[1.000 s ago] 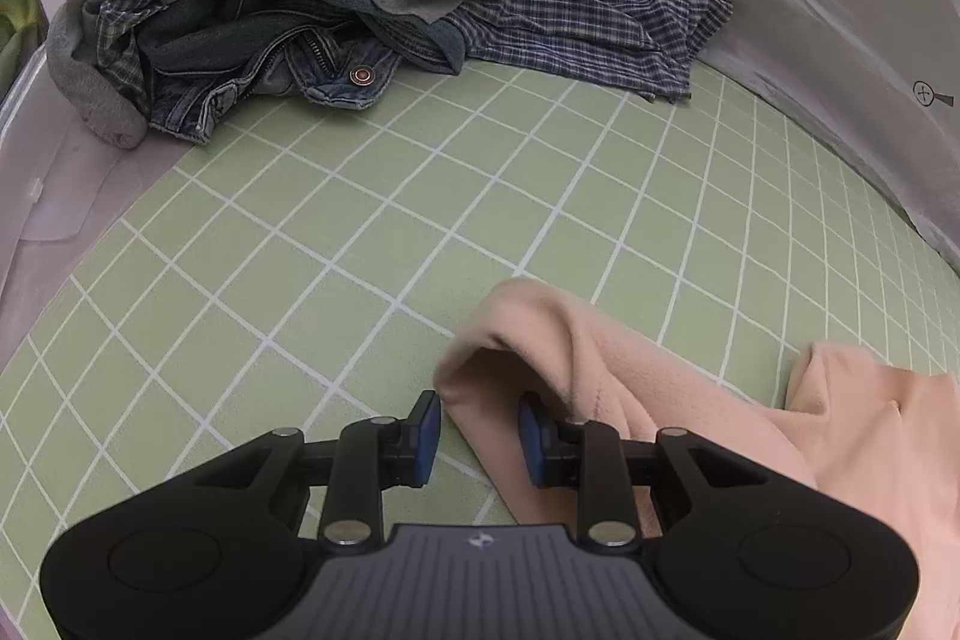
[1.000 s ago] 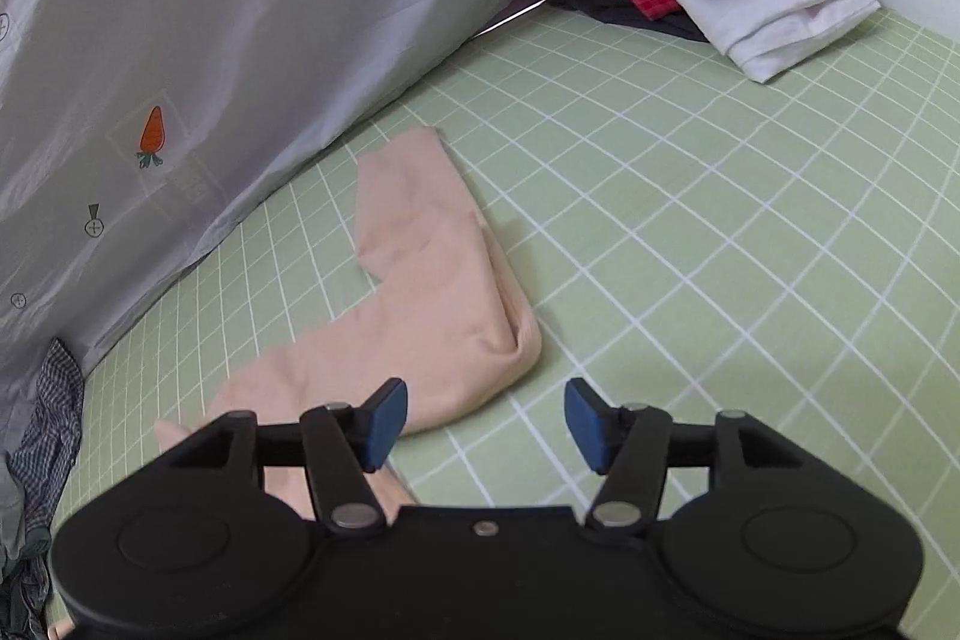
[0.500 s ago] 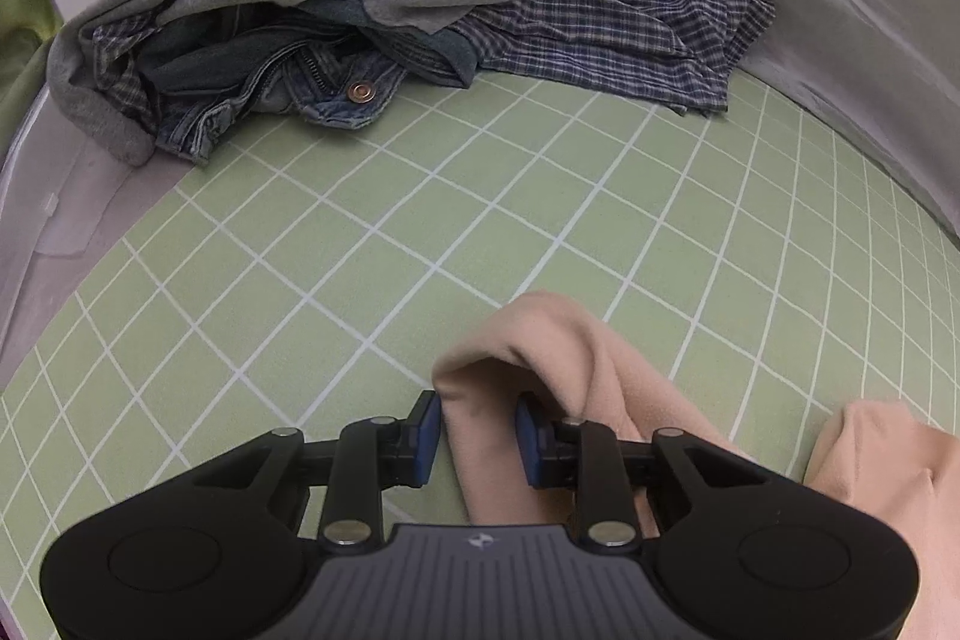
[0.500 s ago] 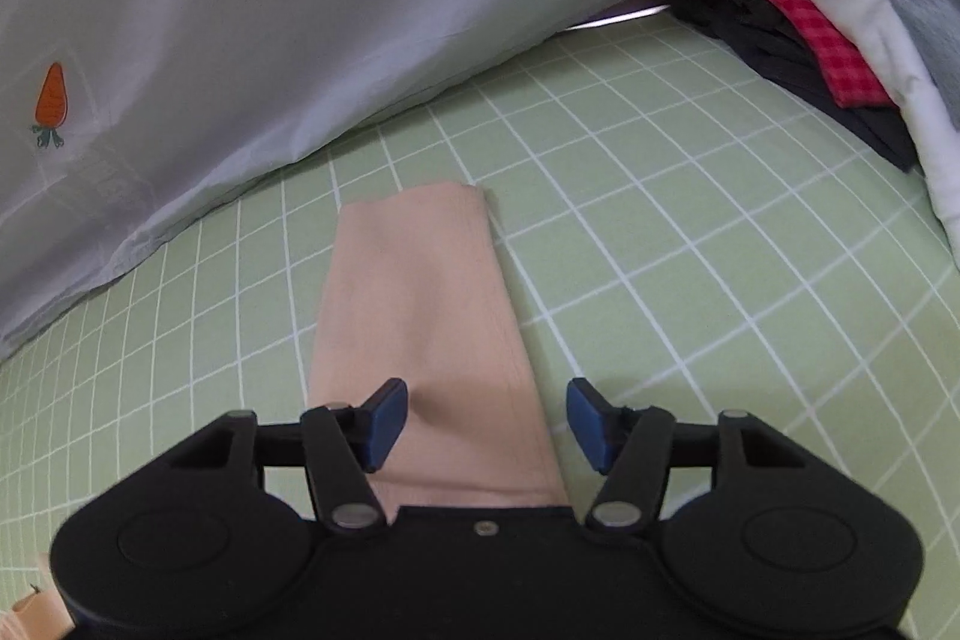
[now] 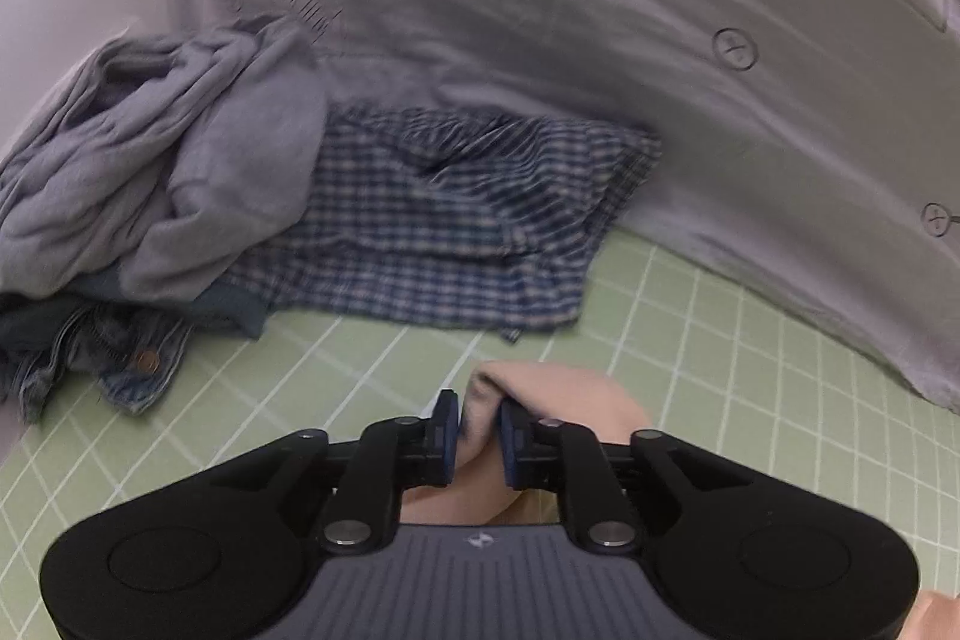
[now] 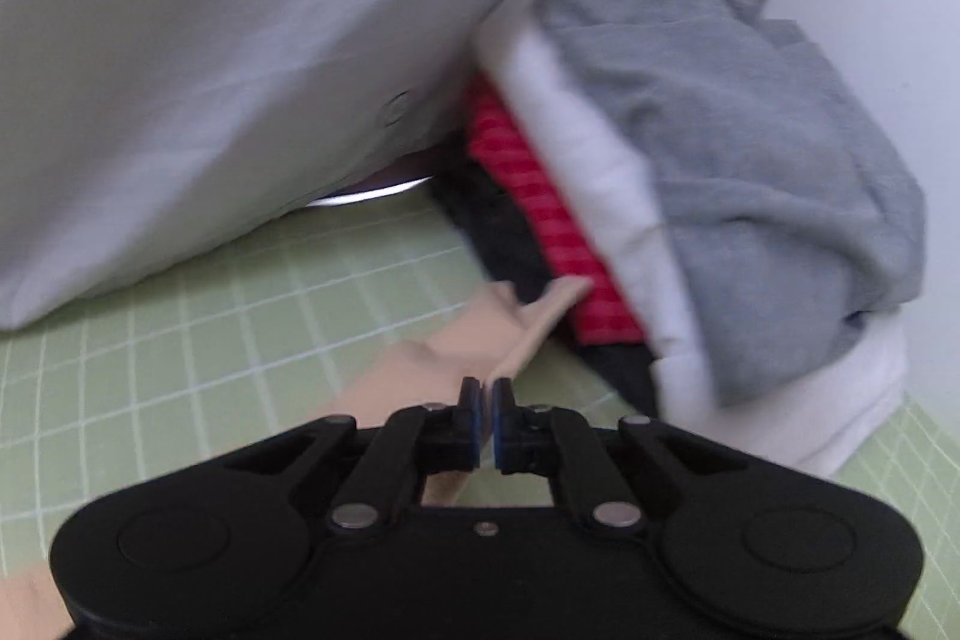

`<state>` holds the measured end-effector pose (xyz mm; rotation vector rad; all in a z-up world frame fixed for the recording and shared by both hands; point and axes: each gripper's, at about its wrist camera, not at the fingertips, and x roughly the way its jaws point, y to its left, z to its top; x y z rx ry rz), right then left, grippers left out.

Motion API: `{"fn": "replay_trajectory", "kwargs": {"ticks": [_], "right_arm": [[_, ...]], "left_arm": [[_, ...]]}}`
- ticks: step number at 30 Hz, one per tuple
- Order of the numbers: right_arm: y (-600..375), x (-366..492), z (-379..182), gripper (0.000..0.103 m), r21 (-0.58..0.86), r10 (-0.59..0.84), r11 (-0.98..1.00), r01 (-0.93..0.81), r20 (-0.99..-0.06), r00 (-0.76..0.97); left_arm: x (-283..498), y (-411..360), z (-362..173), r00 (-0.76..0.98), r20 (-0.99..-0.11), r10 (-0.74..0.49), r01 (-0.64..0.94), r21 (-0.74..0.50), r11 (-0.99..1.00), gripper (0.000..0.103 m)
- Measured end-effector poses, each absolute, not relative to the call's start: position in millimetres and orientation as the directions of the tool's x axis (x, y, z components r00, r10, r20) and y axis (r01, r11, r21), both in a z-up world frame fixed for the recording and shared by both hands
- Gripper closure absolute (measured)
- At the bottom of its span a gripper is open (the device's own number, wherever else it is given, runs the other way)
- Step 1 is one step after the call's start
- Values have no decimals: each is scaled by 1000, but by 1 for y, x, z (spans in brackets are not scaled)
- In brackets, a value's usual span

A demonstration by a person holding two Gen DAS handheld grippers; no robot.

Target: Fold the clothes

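Observation:
A peach-pink garment (image 5: 558, 394) bunches between the blue pads of my left gripper (image 5: 480, 430), which is shut on a thick fold of it, lifted over the green grid mat (image 5: 750, 370). In the right wrist view the same peach-pink garment (image 6: 456, 340) lies crumpled on the mat, one end reaching toward the folded stack. My right gripper (image 6: 487, 421) is shut on a thin edge of it, jaws almost touching. Both views are blurred by motion.
An unfolded heap sits back left: grey sweatshirt (image 5: 168, 160), plaid shirt (image 5: 456, 232), jeans (image 5: 120, 358). A folded stack stands right: grey (image 6: 750, 172), white (image 6: 600, 172), red (image 6: 540, 232) and dark layers. A pale printed sheet (image 5: 600, 10) walls the back.
The right gripper has shut on the garment's end, having been open over it. Both grippers moved forward: the left nearer the unfolded heap, the right close to the folded stack.

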<state>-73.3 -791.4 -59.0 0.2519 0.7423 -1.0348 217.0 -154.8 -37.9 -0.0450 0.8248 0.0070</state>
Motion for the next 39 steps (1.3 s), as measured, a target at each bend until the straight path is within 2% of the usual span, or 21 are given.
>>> {"fn": "replay_trajectory", "kwargs": {"ticks": [1, 2, 3, 4, 7, 8, 17, 19, 28, 31, 34, 38, 39], "right_arm": [[-792, -82, -54, 92, -129, -684, 499, 857, -667, 297], [-793, -90, -49, 75, -112, -681, 489, 865, -669, 298], [-789, -98, -46, 48, -92, -671, 492, 866, -674, 310], [-781, -106, -43, 31, -70, -657, 502, 862, -679, 327], [-738, -124, -44, 13, -34, -632, 529, 848, -683, 367], [-721, -128, -47, 0, -25, -621, 535, 845, -690, 372], [-573, -157, -85, 0, 93, -402, 639, 764, -806, 434], [-550, -160, -87, 0, 110, -363, 665, 739, -817, 448], [-521, -170, -85, 0, 48, -363, 699, 713, -836, 412], [-526, -171, -87, 0, 32, -379, 680, 732, -839, 389], [-534, -171, -89, 0, 25, -393, 648, 761, -845, 362], [-541, -167, -95, 0, 3, -407, 616, 788, -855, 321], [-542, -165, -96, 0, -7, -412, 613, 790, -856, 313]], "left_arm": [[210, -155, -38, 677, -736, -16, -14, -35, 999, 54], [204, -156, -37, 674, -738, -21, -5, -33, 999, 34], [197, -157, -37, 672, -740, -26, 4, -31, 1000, 22], [190, -157, -37, 670, -742, -31, 14, -29, 999, 19], [170, -159, -37, 662, -748, -45, 42, -22, 999, 13], [164, -159, -36, 660, -750, -49, 52, -20, 998, 13], [79, -145, -44, 584, -807, -92, 90, -48, 995, 11], [64, -152, -45, 577, -808, -123, 147, -45, 988, 11], [50, -203, -64, 529, -819, -223, 365, -18, 931, 13], [50, -219, -71, 509, -823, -252, 422, -17, 906, 19], [52, -232, -77, 497, -825, -270, 472, -3, 881, 28], [54, -244, -85, 491, -833, -253, 528, 54, 847, 48], [53, -246, -87, 491, -834, -253, 540, 63, 839, 50]]}}
